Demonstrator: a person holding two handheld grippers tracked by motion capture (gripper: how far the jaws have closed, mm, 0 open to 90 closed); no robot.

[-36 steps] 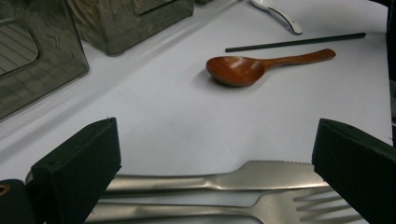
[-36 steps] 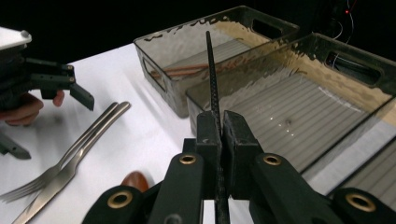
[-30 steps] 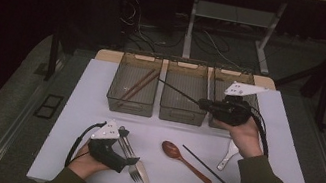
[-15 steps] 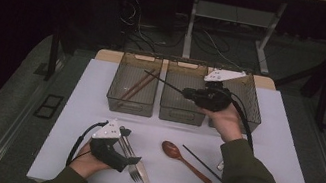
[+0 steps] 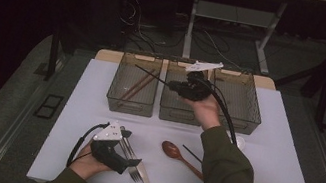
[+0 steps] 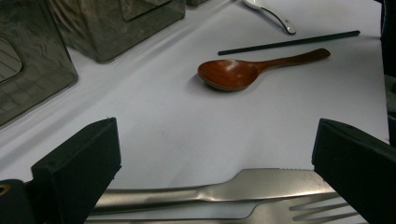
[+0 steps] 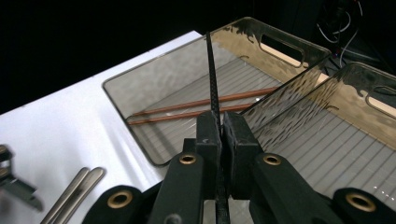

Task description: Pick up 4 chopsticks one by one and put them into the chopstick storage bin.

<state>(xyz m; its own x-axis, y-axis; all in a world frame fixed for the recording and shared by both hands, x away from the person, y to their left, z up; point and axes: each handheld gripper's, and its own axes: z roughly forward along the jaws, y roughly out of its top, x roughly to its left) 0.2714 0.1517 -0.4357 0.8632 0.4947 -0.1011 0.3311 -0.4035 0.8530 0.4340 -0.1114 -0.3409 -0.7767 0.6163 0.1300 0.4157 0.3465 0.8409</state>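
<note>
- right gripper (image 5: pixel 172 86) is clamped on a black chopstick (image 5: pixel 151 74); the stick's free end reaches out over the left bin (image 5: pixel 115 94), where two brown chopsticks (image 7: pixel 201 107) already lie.
- left gripper (image 5: pixel 136 162) stands with its jaws wide apart, low over the knife (image 6: pixel 261 184) and fork (image 6: pixel 322 212) at the near edge of the table (image 5: pixel 285 164); nothing is gripped.
- step in hand, as judged: carrying the black stick to the bin with the brown pair.
- next move calls for lowering the stick along the bin's length, so it clears the walls, then parting the jaws.
- right hand (image 5: pixel 206 110) is raised above the middle bin (image 5: pixel 168 110), gripper pointing left and roughly level; left hand (image 5: pixel 87 162) rests on the table.
- second black chopstick (image 6: pixel 289 42), wooden spoon (image 6: pixel 247 70) and white spoon (image 6: pixel 273 14) lie on the table, apart from both grippers.
</note>
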